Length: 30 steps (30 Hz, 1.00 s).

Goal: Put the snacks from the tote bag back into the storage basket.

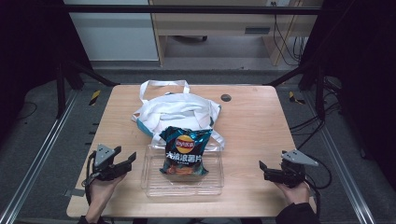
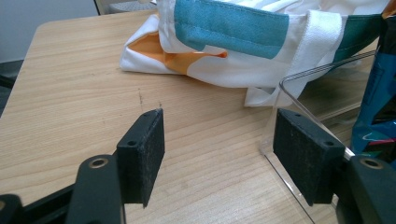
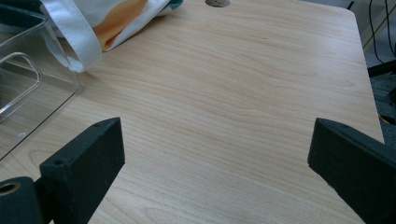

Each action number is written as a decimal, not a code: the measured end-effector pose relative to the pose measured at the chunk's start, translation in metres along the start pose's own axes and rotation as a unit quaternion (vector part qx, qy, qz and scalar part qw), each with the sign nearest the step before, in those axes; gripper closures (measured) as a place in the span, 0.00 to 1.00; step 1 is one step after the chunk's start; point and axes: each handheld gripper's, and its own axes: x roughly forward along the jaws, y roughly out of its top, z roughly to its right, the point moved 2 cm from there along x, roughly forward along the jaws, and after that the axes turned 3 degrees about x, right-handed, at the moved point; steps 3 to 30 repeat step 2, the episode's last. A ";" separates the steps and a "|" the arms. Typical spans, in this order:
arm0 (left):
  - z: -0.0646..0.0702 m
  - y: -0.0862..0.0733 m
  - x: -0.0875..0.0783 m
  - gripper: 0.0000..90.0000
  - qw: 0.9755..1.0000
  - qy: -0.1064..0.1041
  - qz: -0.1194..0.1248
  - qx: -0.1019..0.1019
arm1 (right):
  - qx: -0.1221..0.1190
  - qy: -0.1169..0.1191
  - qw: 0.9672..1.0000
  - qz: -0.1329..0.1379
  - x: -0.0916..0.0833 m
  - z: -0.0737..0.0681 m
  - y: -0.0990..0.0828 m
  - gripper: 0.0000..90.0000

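- High view: a bag of potato chips (image 1: 183, 150) lies in a clear plastic tray (image 1: 154, 185) at the middle of the wooden table (image 1: 261, 126); its top leans toward 12 o'clock against a white tote bag (image 1: 175, 108) just behind the tray.
- The left gripper (image 1: 130, 160) sits at 9 o'clock of the tray, near its left wall, jaws apart and empty.
- The right gripper (image 1: 261, 166) sits at 3 o'clock of the tray, well apart from it, low over bare wood — jaws spread, nothing between them.
- Left gripper view: the two black jaws stand apart over the tabletop. The tray's near corner (image 2: 280, 93) rises just beside the right-hand jaw; whether the pad touches the wall I cannot tell.
- The chip bag (image 2: 373, 116) shows at 3 o'clock of this picture, inside the tray; the tote bag's teal and orange panels (image 2: 224, 28) fill 12 o'clock.
- Right gripper view: jaws wide apart over bare wood. The tray's end wall (image 3: 28, 84) is at 9 o'clock, a tote strap (image 3: 74, 37) at 11 o'clock.
- Judgement: this looks like the approach step — the left gripper closing in on the tray's left side, nothing grasped yet, the right one waiting.
- Next, likely: bring the left jaws around the tray wall or over it to the chip bag, then close; the crinkly bag calls for a pinch on an edge, the tote for an opened mouth.
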 end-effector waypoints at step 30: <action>0.000 0.000 0.000 0.37 1.000 0.002 0.000 0.001 | 0.001 0.002 1.000 0.000 0.000 -0.001 0.000 0.05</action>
